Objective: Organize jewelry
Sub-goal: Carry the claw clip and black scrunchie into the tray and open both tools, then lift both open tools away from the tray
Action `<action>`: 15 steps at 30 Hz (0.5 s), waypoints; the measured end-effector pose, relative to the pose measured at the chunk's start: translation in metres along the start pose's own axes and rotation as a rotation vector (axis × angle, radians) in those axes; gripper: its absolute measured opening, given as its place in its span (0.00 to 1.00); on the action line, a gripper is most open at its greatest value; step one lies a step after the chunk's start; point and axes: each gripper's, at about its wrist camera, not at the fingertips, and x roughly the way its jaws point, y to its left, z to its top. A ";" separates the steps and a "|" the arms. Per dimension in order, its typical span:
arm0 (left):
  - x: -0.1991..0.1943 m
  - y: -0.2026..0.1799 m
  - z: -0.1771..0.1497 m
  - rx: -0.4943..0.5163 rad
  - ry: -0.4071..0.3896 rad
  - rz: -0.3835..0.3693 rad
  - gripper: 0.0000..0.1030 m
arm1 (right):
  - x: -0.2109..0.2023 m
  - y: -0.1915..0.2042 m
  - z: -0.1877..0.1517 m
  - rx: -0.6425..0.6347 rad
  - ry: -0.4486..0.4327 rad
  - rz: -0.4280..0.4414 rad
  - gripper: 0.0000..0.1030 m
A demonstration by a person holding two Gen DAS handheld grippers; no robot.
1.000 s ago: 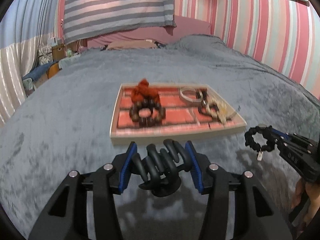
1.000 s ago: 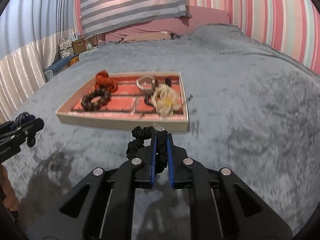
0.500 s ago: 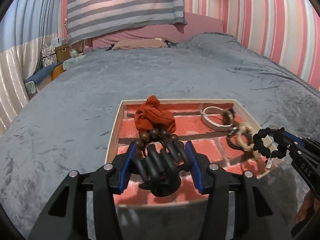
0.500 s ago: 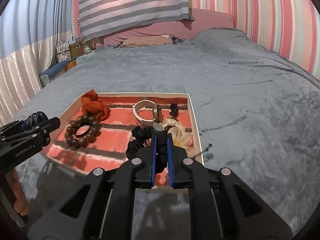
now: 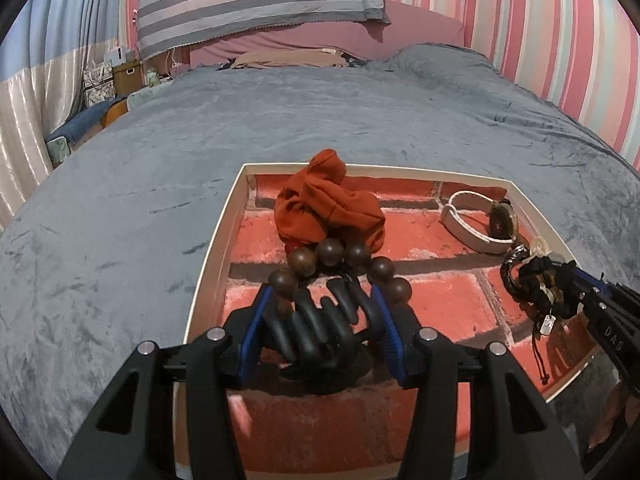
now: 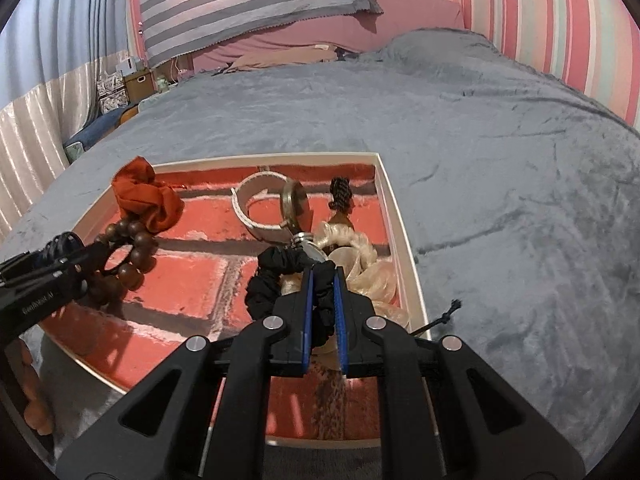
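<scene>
Gripping a black hair clip (image 5: pixel 320 332) between blue pads, left claw (image 5: pixel 320 320) over the near left part of the tray (image 5: pixel 212 248). Clip glossy, with curved interlocking teeth pointing forward, just above a ring of dark brown wooden beads (image 5: pixel 332 258). Right claw (image 6: pixel 322 304) pressed together on a black scrunchie (image 6: pixel 280 280), ruffled matte fabric, looped to the left of the pads and held over the tray's right side. Hanging from that scrunchie in the left view, a small tag on a thin cord. Below it, a cream scrunchie (image 6: pixel 368 268), pale and shiny, touching a small silver piece. Orange scrunchie (image 5: pixel 328 208) bunched at the tray's far left corner, touching the beads. White-strapped watch (image 5: pixel 476 220) standing on edge at the far right, round brass-coloured face turned sideways. Dark braided bracelet (image 6: pixel 340 196) beside the watch, against the far wall. Tray shallow, cream-rimmed, lined with a red brick print, resting on a grey plush bed (image 6: pixel 500 160). Striped blanket and pink striped wall behind.
</scene>
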 end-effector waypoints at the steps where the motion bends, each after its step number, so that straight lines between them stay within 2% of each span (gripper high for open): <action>1: 0.001 0.001 0.000 0.001 -0.001 0.002 0.49 | 0.001 0.000 0.000 -0.002 -0.001 0.002 0.10; 7: 0.003 0.000 0.000 0.007 0.005 0.011 0.49 | 0.007 0.004 0.000 -0.024 0.020 -0.001 0.14; 10: 0.003 0.000 0.000 0.006 0.007 0.015 0.60 | 0.008 0.007 0.001 -0.038 0.025 0.000 0.20; 13: -0.005 0.001 0.000 0.009 -0.011 0.014 0.64 | 0.003 0.008 0.001 -0.046 0.014 0.010 0.34; 15: -0.013 0.000 0.000 0.010 -0.030 0.015 0.71 | -0.005 0.008 0.001 -0.046 -0.006 0.008 0.49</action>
